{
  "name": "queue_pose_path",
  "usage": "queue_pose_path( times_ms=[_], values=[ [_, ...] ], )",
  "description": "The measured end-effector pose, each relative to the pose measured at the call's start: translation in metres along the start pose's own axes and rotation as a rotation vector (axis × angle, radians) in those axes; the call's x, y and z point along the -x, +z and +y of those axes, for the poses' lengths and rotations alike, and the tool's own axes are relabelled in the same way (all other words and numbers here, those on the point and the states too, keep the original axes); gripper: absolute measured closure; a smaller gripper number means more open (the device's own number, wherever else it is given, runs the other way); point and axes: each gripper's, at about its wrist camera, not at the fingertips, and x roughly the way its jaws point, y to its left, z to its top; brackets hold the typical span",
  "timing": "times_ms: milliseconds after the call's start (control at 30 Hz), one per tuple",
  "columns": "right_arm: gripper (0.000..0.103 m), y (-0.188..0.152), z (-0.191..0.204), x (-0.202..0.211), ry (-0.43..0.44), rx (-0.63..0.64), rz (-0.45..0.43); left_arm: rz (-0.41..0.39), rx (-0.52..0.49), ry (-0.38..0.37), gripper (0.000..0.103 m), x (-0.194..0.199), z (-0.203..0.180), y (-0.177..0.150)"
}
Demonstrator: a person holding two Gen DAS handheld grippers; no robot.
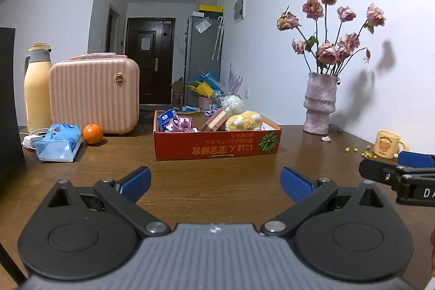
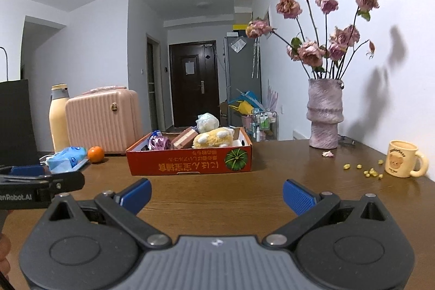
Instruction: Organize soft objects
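A red cardboard box (image 1: 217,147) (image 2: 190,163) stands on the brown table ahead of both grippers. In it lie a yellow plush toy (image 1: 244,121) (image 2: 213,137), a white fluffy toy (image 1: 232,103) (image 2: 208,121), a pink satin bow (image 1: 180,124) (image 2: 160,142), a pink-brown block (image 1: 214,120) (image 2: 185,140) and a blue pack (image 1: 167,119). My left gripper (image 1: 216,185) is open and empty, short of the box. My right gripper (image 2: 217,195) is open and empty too. Each gripper shows at the other view's edge.
A blue tissue pack (image 1: 58,143) (image 2: 65,159), an orange (image 1: 92,134) (image 2: 95,154), a pink case (image 1: 93,97) and a yellow flask (image 1: 36,87) stand left. A vase of dried roses (image 1: 319,102) (image 2: 325,113), a yellow mug (image 1: 387,144) (image 2: 402,158) and scattered yellow bits (image 2: 371,171) are right.
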Motion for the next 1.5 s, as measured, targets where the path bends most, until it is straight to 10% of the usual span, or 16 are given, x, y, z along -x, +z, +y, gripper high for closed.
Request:
queue_pose_path(
  times_ms=[1500],
  values=[
    [0.0, 0.0, 0.013, 0.048, 0.034, 0.032, -0.043, -0.055, -0.014, -0.026, 0.0, 0.034, 0.001, -0.006]
  ],
)
